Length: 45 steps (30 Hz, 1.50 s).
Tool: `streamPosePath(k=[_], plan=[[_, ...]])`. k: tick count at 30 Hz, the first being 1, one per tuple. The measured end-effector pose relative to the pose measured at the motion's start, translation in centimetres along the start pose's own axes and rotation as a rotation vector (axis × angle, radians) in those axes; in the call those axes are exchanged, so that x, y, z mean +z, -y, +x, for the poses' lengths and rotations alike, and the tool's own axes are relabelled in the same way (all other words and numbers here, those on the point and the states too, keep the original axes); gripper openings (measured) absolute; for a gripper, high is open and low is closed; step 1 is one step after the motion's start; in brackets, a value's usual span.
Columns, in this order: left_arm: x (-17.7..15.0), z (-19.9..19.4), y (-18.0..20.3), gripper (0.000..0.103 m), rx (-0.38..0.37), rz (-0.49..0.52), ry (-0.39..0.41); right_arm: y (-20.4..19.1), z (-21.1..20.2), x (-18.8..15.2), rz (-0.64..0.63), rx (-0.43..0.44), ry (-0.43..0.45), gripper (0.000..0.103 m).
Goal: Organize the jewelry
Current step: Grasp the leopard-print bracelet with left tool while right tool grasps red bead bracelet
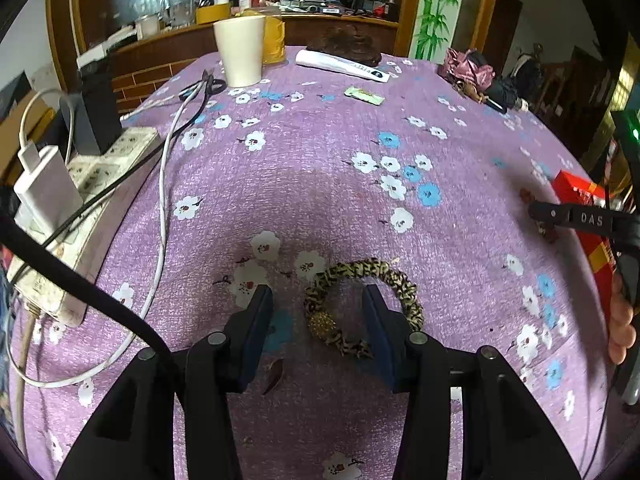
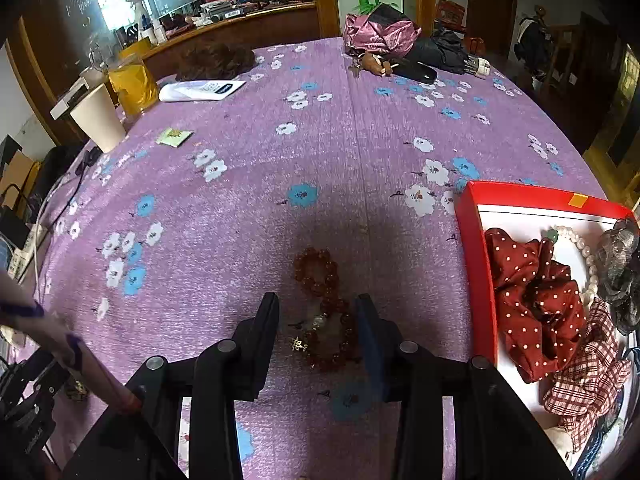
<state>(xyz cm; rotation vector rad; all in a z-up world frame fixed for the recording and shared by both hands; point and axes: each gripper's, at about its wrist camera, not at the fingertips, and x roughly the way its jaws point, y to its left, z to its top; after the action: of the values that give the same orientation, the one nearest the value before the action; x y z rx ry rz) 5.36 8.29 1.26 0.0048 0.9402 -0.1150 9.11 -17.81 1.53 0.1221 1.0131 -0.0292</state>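
In the left wrist view my left gripper (image 1: 318, 298) is open over a leopard-print hair band with a gold bead (image 1: 362, 306) that lies on the purple flowered tablecloth; its left part sits between the jaws, the right finger stands inside the loop. In the right wrist view my right gripper (image 2: 316, 306) is open around an amber bead bracelet (image 2: 326, 308) with a small gold charm, lying on the cloth. A red box (image 2: 476, 264) at the right holds a dotted red scrunchie (image 2: 536, 300), a checked scrunchie, a pearl string and a grey hair tie.
A white cup (image 1: 240, 50), scissors, a white tube and a green packet lie at the far side. A power strip (image 1: 80, 208) with charger and cables sits at the left edge. A pink bag (image 2: 380, 30) and folded umbrella lie far right.
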Motion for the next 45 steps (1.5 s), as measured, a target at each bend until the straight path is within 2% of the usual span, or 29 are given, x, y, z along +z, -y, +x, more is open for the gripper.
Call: streamPosePath(k=[5,10,12,13,14,16,20,29,40,45], plan=[[-0.3,-0.1,1.2,0.037,0.027,0.057,0.011,-0.3,0.1,-0.2,-0.024,-0.019,0.015,0.042],[-0.5,-0.1,1.8,0.026,0.021,0.086,0.021,-0.7,0.2,-0.4,-0.057,-0.036,0.029,0.042],[-0.5,-0.2,2.0,0.017,0.009,0.093,0.022,-0.7,0.1,-0.5,-0.063,-0.038,0.033,0.037],[-0.6,-0.2,2.1,0.012,0.007,0.098,0.024,-0.7,0.1,-0.5,-0.067,-0.042,0.036,0.03],[-0.6,-0.2,2.1,0.012,0.009,0.1,0.025,-0.7,0.0,-0.5,-0.071,-0.036,0.037,0.019],[-0.6,-0.2,2.1,0.012,0.007,0.099,0.026,-0.7,0.0,-0.5,-0.078,-0.034,0.034,0.008],[-0.6,-0.4,1.8,0.012,-0.005,0.081,0.032,-0.9,-0.2,-0.8,-0.094,-0.032,0.039,0.008],[-0.4,-1.1,1.3,0.012,-0.017,0.05,0.063,-2.0,-2.6,-1.6,-0.113,0.035,0.072,0.008],[-0.1,-2.4,-1.4,0.012,-0.131,-0.085,0.099,-2.7,-7.5,-3.7,-0.149,0.104,0.138,0.008],[-0.2,-2.9,-1.0,0.012,-0.095,-0.063,0.135,-2.9,-9.8,-5.2,-0.16,0.12,0.175,0.008]])
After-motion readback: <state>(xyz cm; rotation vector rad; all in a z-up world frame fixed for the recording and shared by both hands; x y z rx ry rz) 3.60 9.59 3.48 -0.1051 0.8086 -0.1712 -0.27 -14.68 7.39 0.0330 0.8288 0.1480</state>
